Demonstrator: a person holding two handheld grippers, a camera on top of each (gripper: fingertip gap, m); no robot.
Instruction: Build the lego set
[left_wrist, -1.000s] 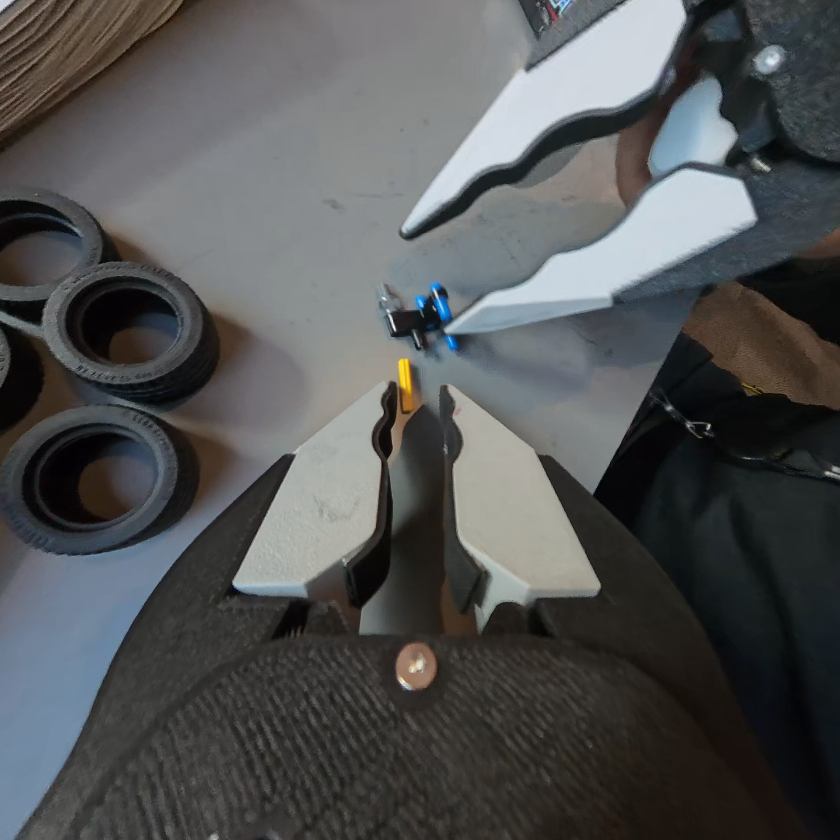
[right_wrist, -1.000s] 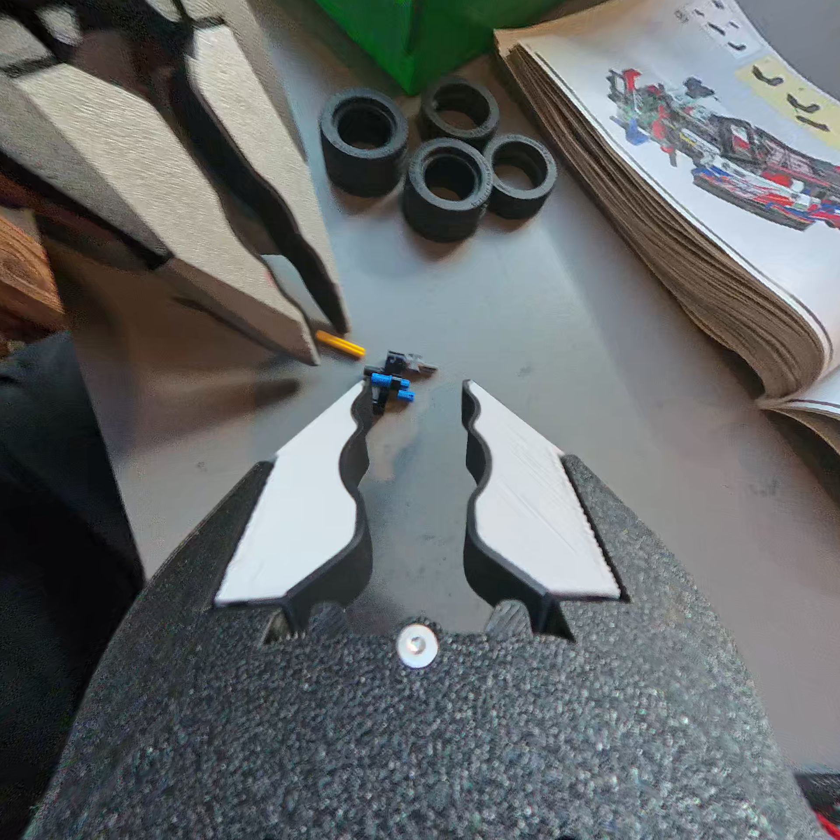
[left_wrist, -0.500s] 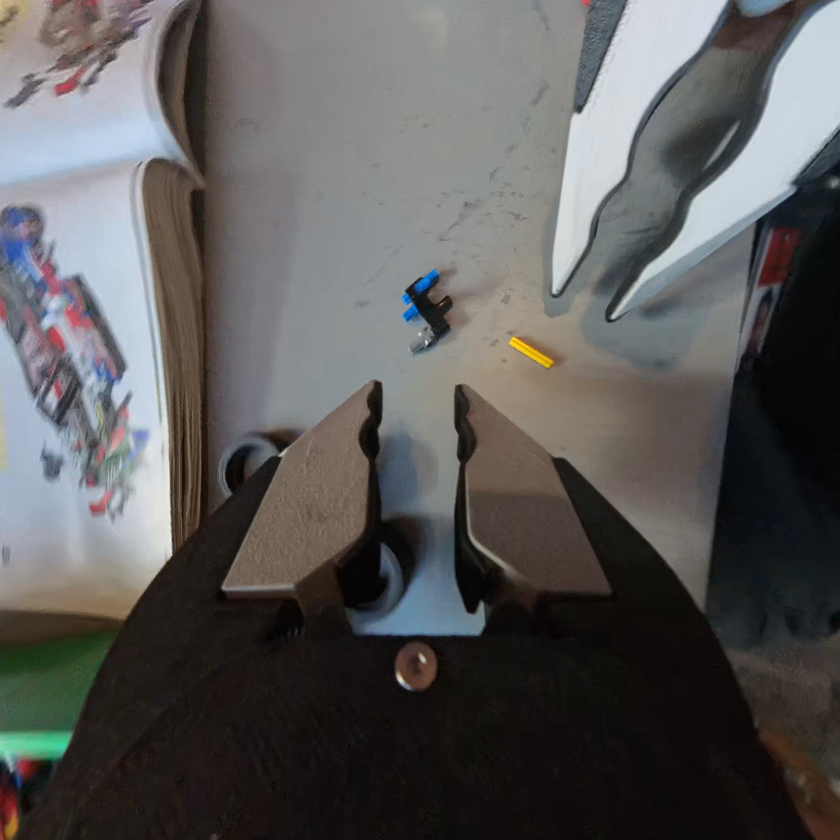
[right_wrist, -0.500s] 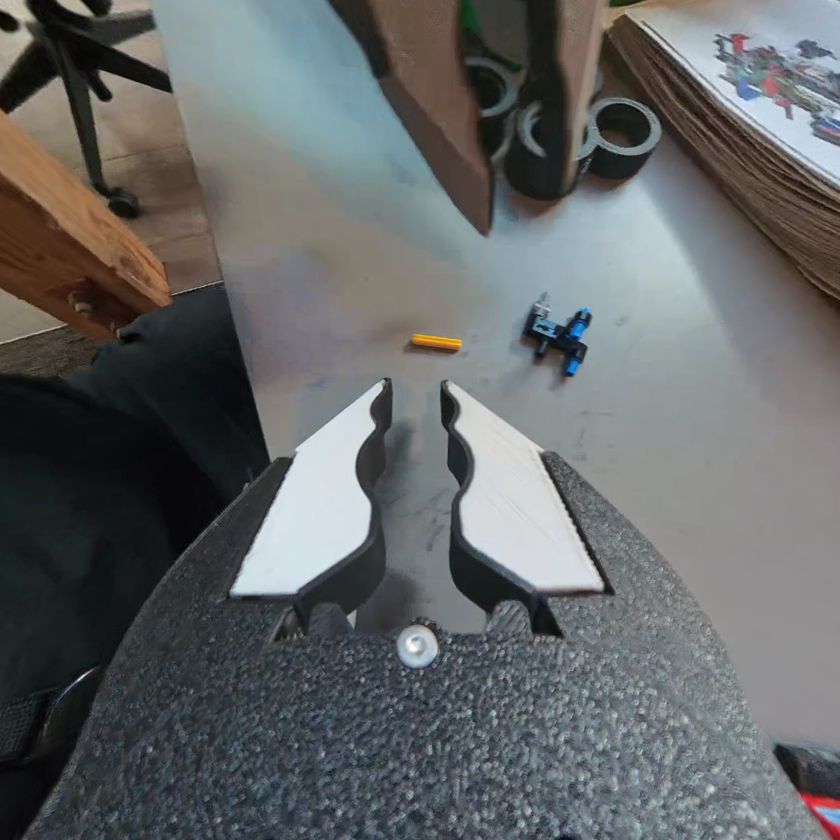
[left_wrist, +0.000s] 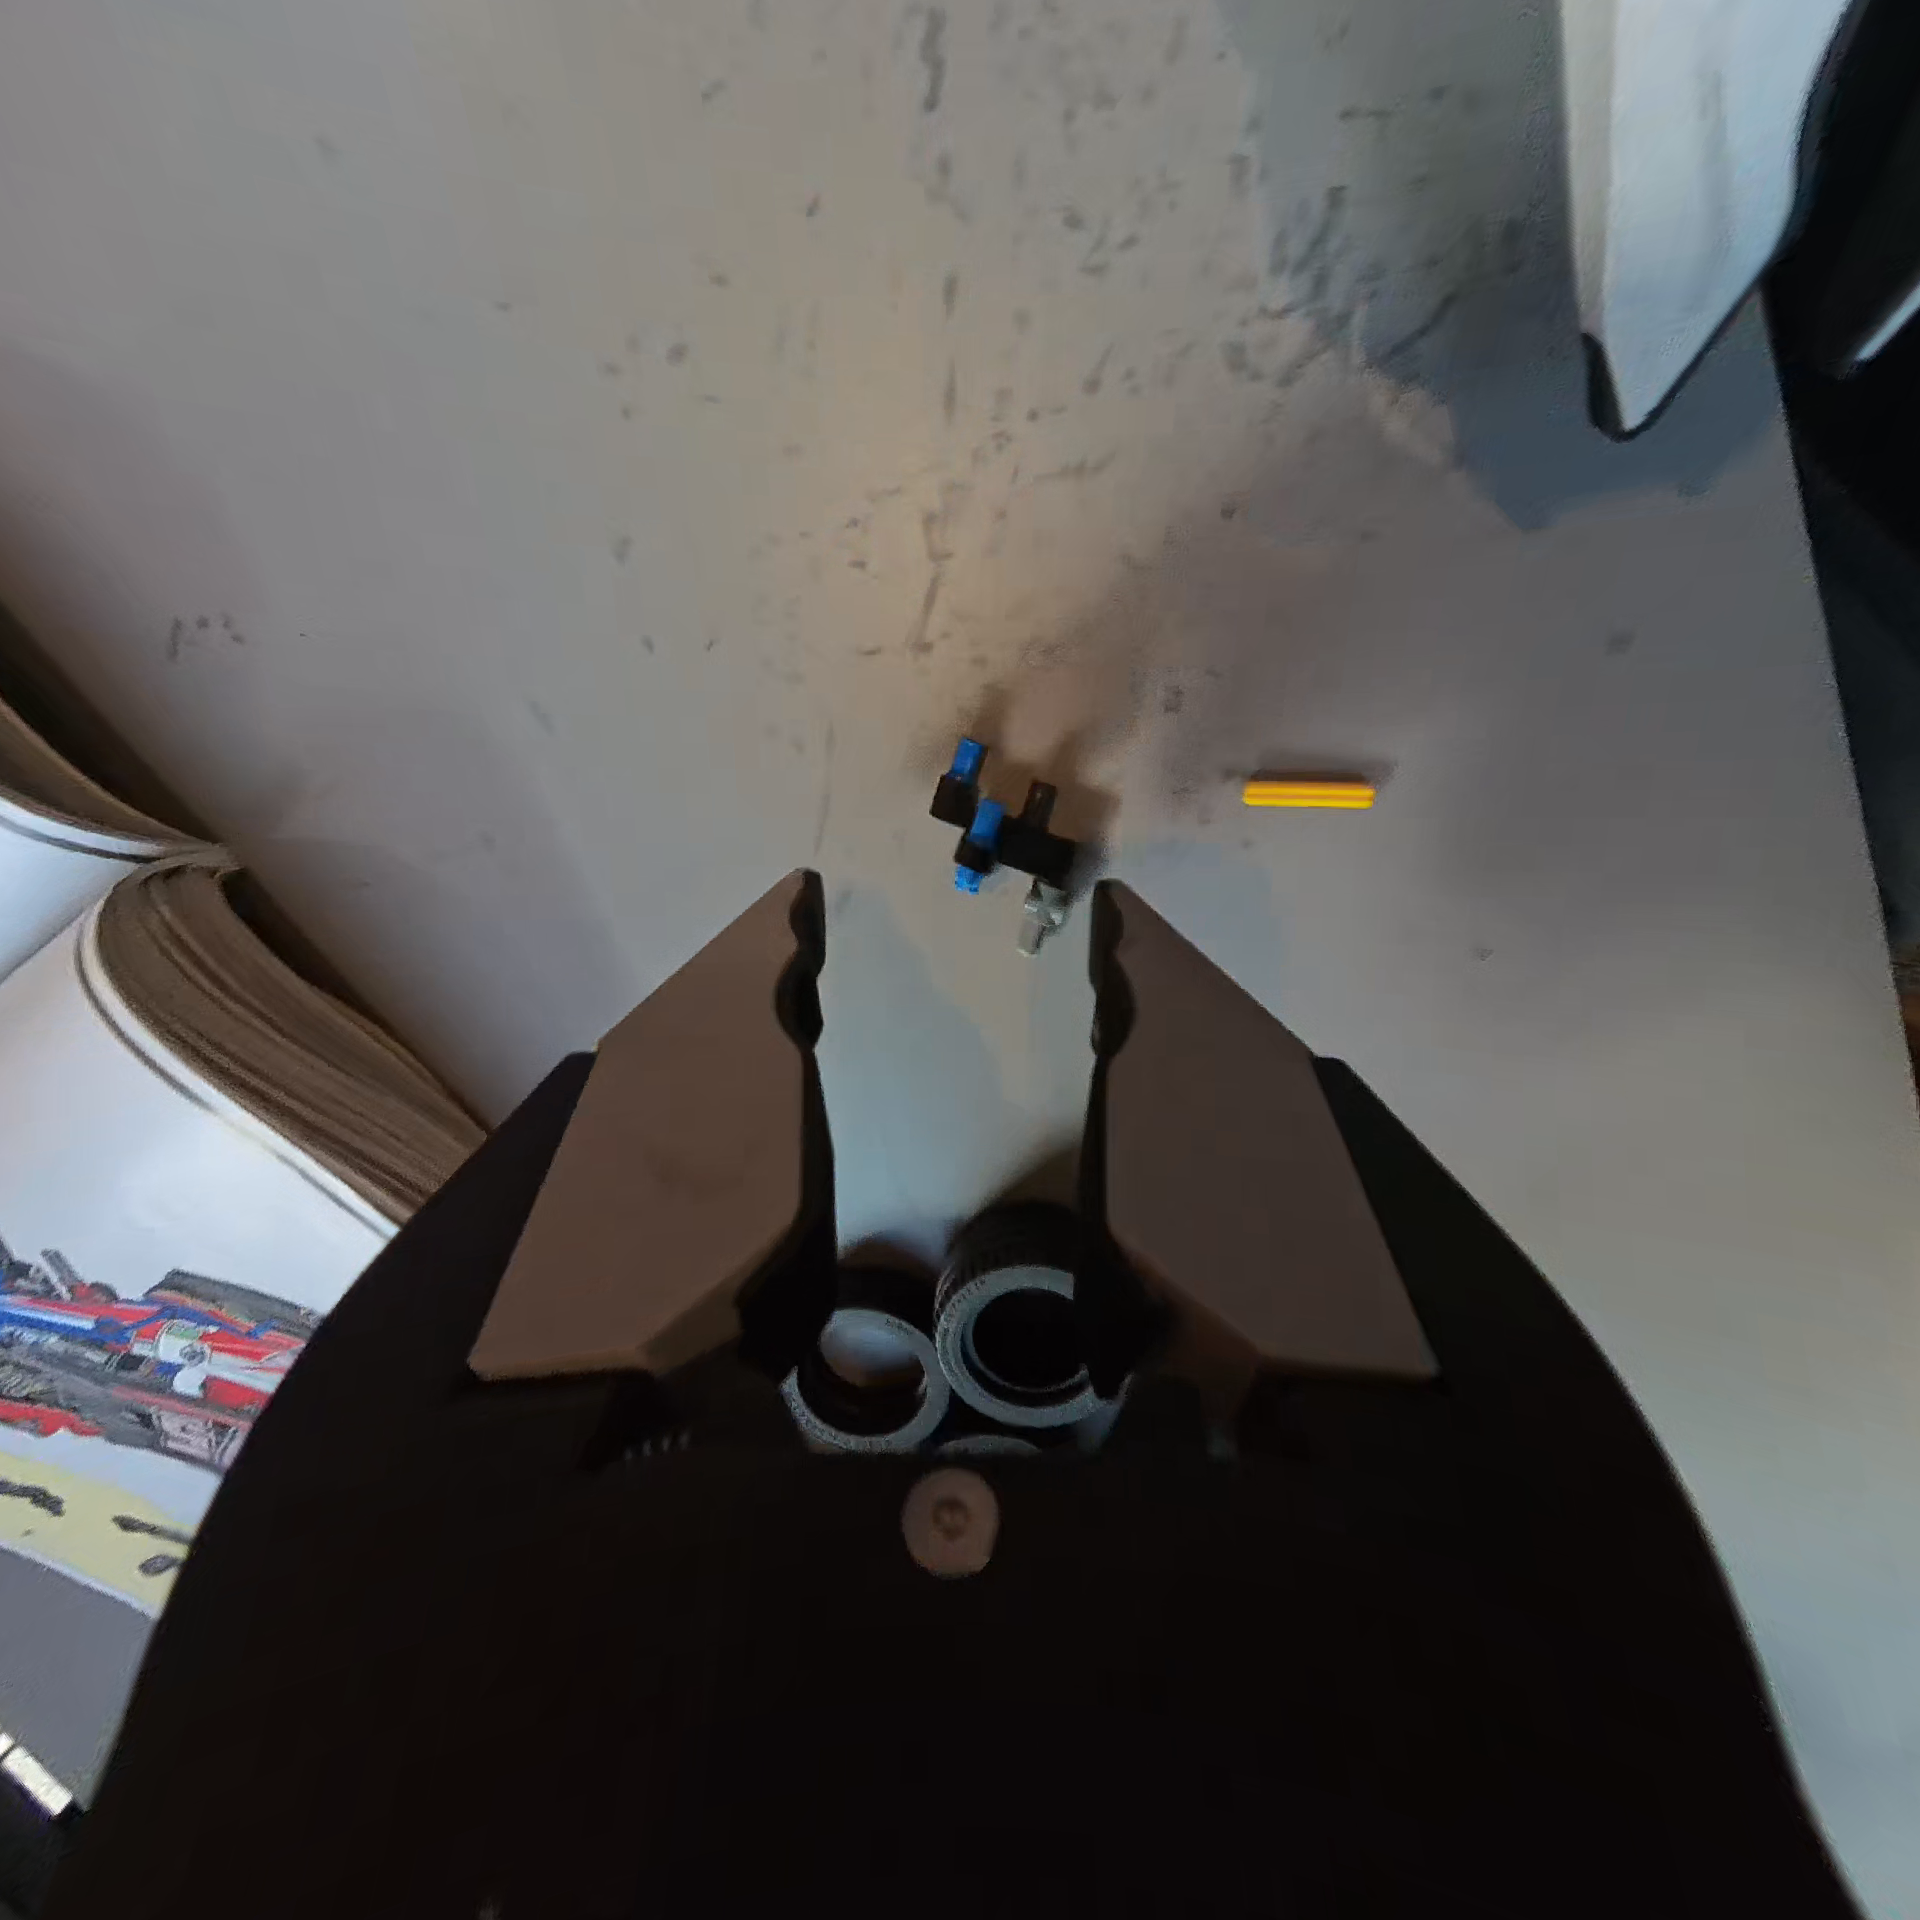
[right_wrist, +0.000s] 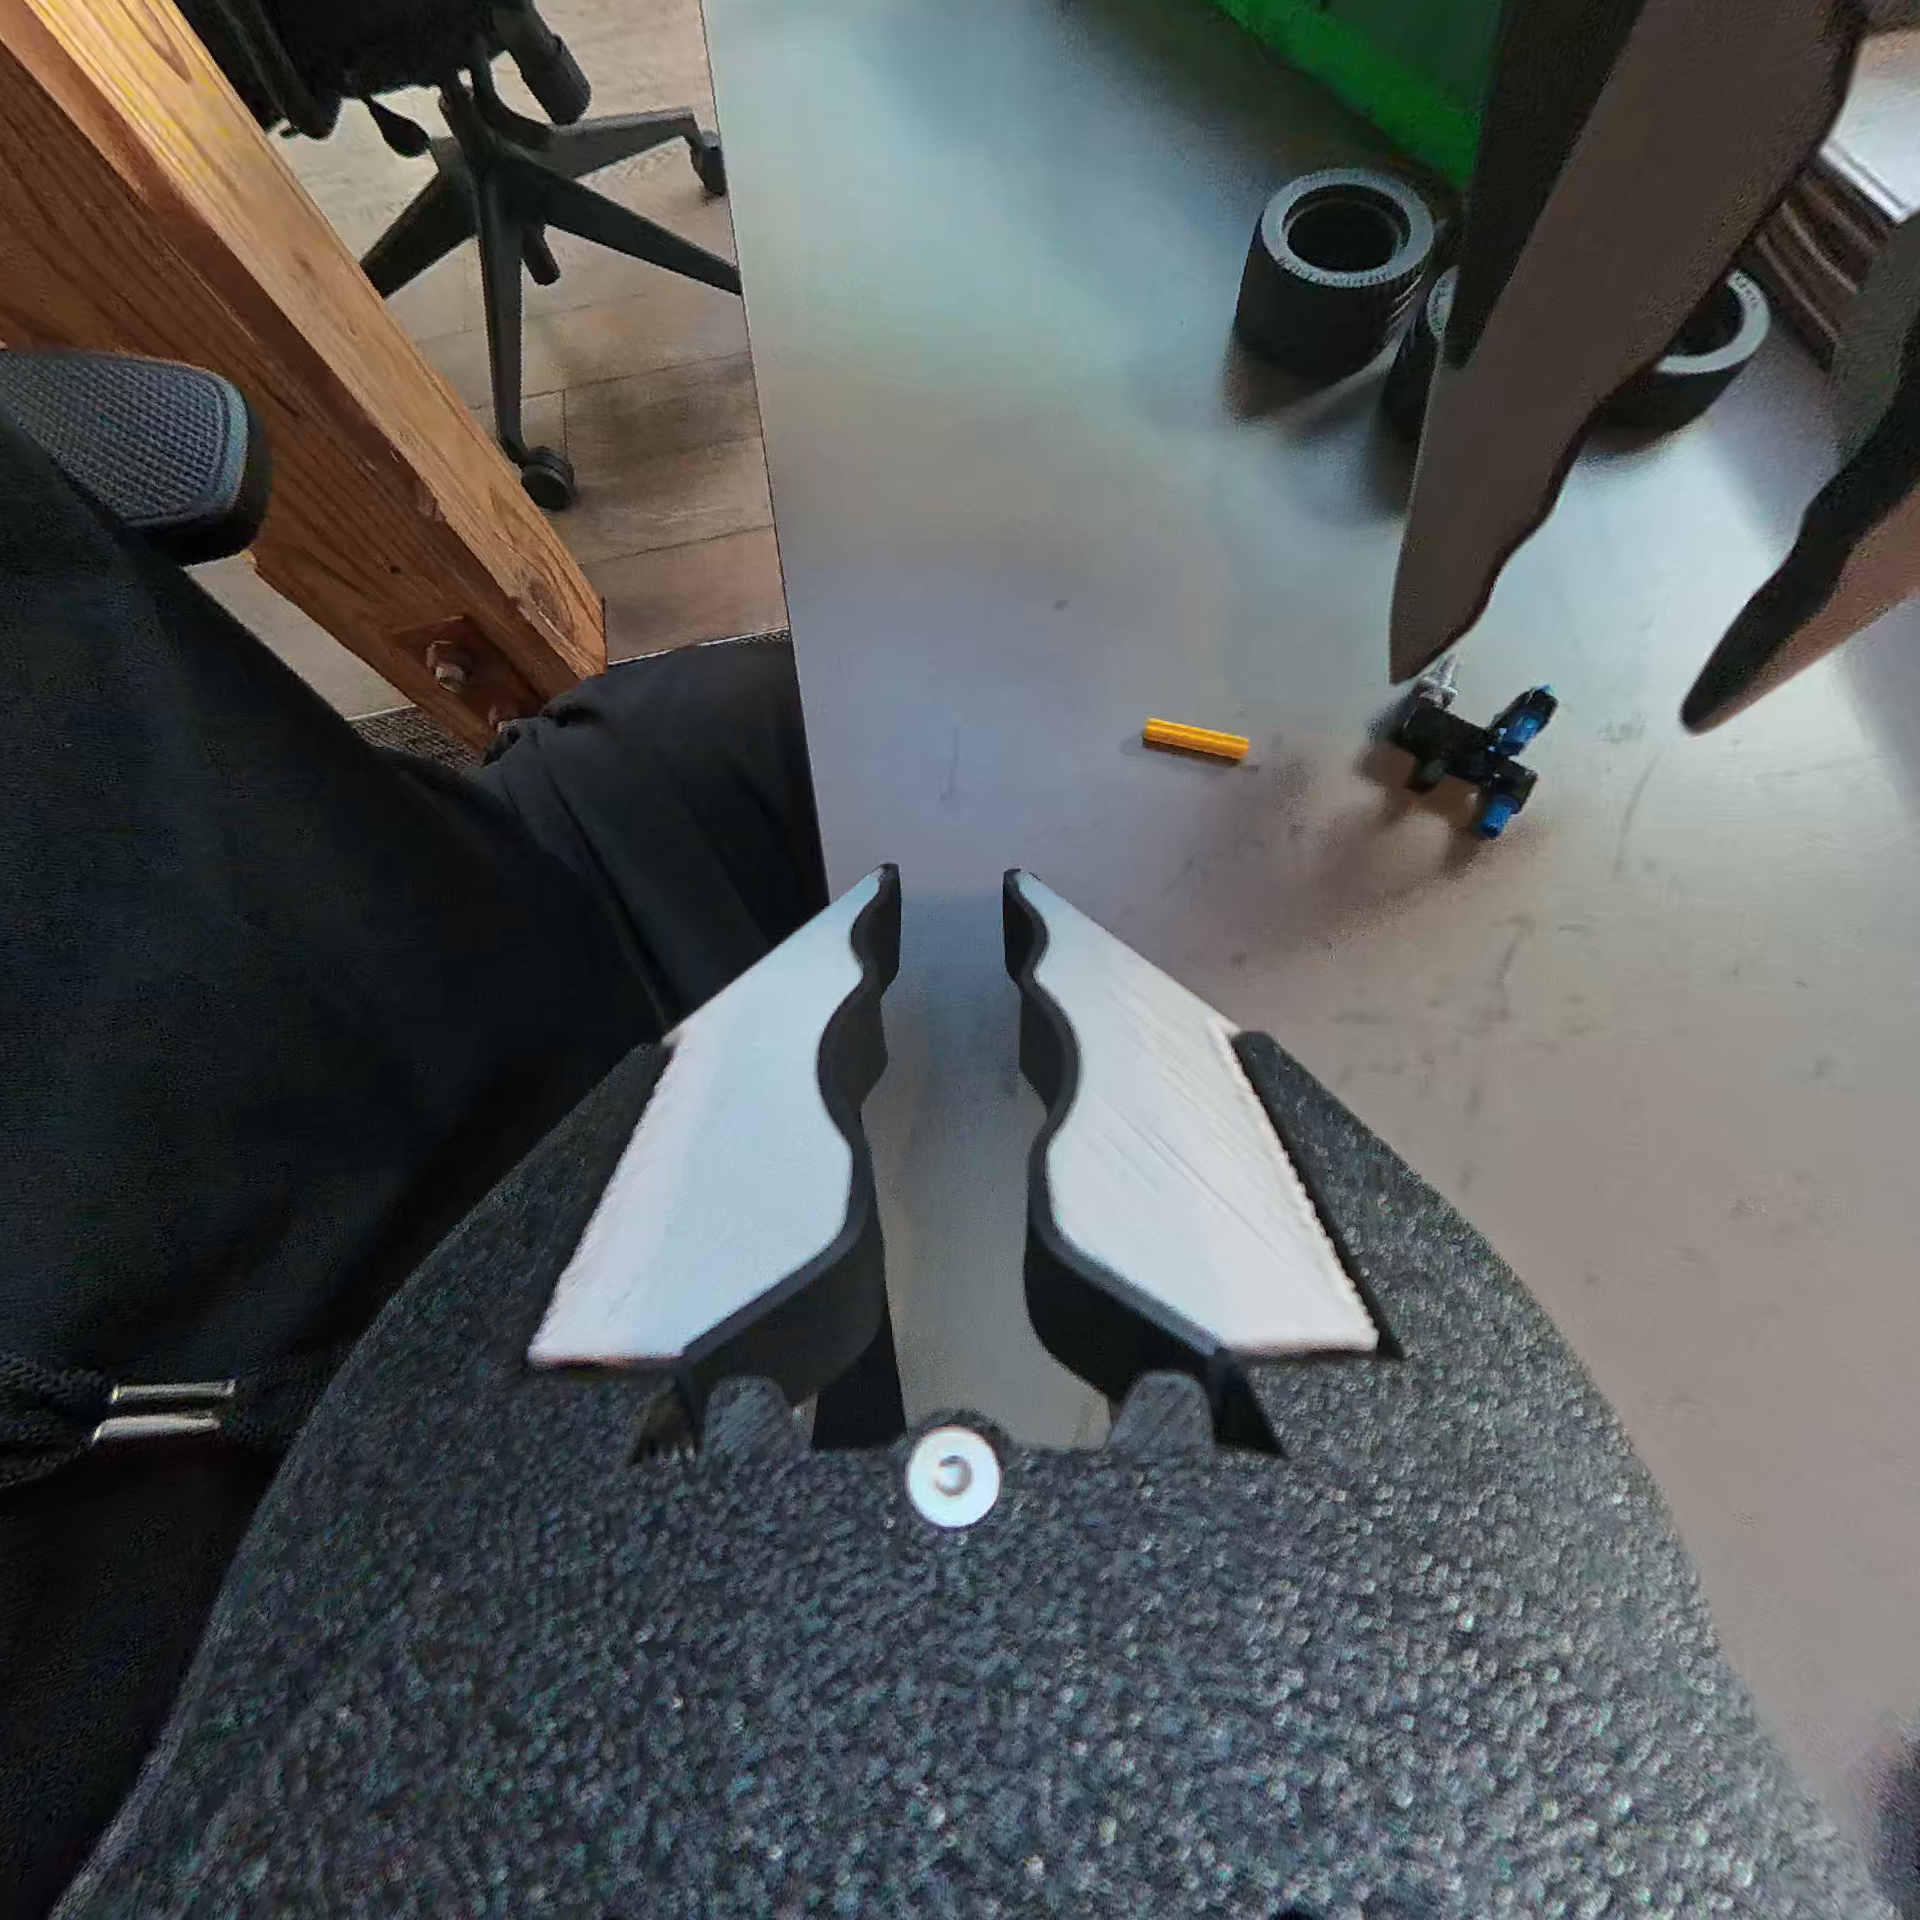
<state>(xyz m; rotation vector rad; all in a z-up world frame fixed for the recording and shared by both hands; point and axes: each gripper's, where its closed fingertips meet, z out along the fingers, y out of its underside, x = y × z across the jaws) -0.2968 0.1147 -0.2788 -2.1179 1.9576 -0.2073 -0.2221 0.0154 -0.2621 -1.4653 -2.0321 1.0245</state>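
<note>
A small black piece with blue pins and a grey pin (left_wrist: 1003, 836) lies on the grey table (left_wrist: 520, 416). It also shows in the right wrist view (right_wrist: 1465, 750). A short yellow axle (left_wrist: 1307, 794) lies to its right, also seen in the right wrist view (right_wrist: 1195, 742). My left gripper (left_wrist: 956, 899) is open and empty, its tips just short of the black piece. It shows in the right wrist view (right_wrist: 1558, 675) right over that piece. My right gripper (right_wrist: 951, 894) is open a little and empty, near the table edge, short of the axle.
Black tyres (right_wrist: 1340, 265) sit at the far side of the table, and some show between my left fingers (left_wrist: 997, 1340). An open instruction book (left_wrist: 156, 1195) lies at left. A green box (right_wrist: 1382, 73), a wooden beam (right_wrist: 260, 343), an office chair (right_wrist: 520, 208) and a person's dark clothing (right_wrist: 312, 935) are nearby. My left tips are roughly 4 centimetres from the short yellow axle (left_wrist: 1307, 794). Seen from the right wrist view (right_wrist: 1200, 728) as well.
My left gripper has opened wider and closed in on the black piece. My right gripper has drawn back toward the table edge. The pieces lie where they were.
</note>
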